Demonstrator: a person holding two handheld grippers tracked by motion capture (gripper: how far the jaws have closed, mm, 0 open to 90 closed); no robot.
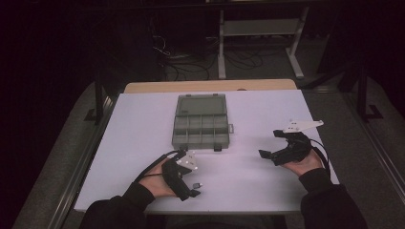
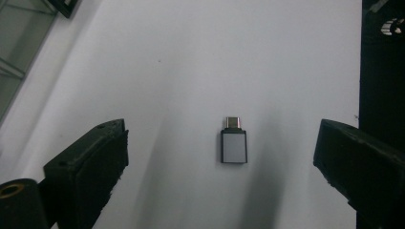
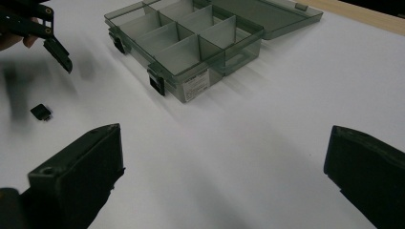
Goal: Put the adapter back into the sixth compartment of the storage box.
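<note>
Pick-up stage: left hand-held gripper (image 2: 224,157) hangs over the small adapter (image 2: 233,145) on the desk (image 2: 267,57), jaws wide, nothing gripped. Next, I judge: lower, close (right hand-held gripper (image 3: 224,176) equally wide, idle).

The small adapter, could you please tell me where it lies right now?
The adapter lies flat on the white table, between the left gripper's open jaws, untouched, near the table's front edge and apart from the open organizer box.

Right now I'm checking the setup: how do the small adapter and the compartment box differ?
The adapter is tiny, solid and silver-faced; the compartment box is far larger, see-through and divided. The adapter lies between the left gripper's open jaws; the box sits farther up the table, lid open. Both rest on the white table.
</note>
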